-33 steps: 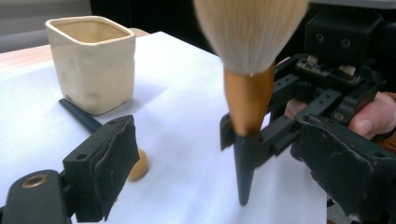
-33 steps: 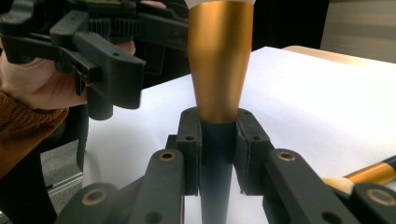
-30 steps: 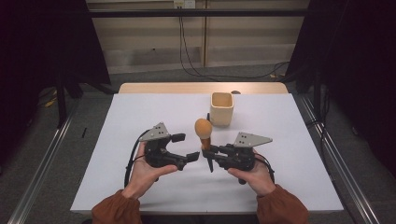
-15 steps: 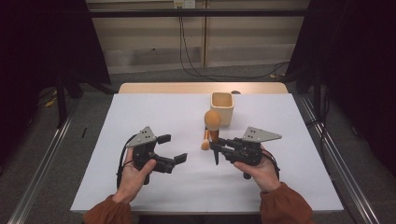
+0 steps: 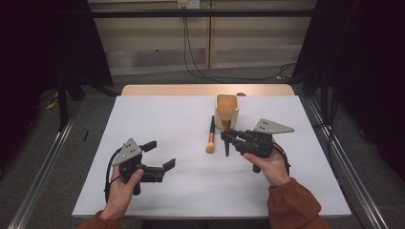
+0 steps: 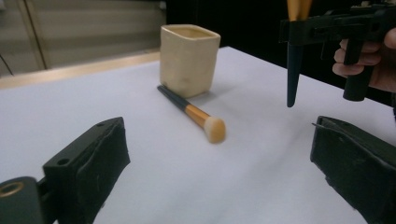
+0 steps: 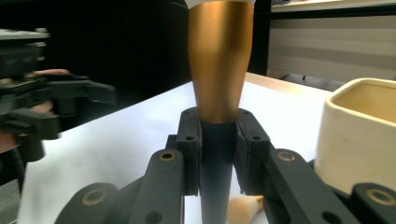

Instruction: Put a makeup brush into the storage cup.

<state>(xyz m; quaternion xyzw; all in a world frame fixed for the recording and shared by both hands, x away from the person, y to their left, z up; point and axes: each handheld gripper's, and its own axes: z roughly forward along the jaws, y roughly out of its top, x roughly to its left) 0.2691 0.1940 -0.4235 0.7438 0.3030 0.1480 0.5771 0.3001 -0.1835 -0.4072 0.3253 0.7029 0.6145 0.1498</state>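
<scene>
A large makeup brush [image 7: 219, 98] was clamped upright by the right gripper [image 5: 226, 139] near the cream cup [image 5: 226, 107]; the left gripper [image 5: 160, 156] was held wide open and empty, nearer left on the table [image 5: 157, 119].

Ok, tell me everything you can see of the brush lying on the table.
The brush on the table is slim, with a dark handle, a copper-coloured metal collar and a short, pale, fluffy head. It lies flat on the white table, handle tip by the base of the cream cup, though contact there is unclear, head pointing towards the person. Neither gripper touches it.
</scene>
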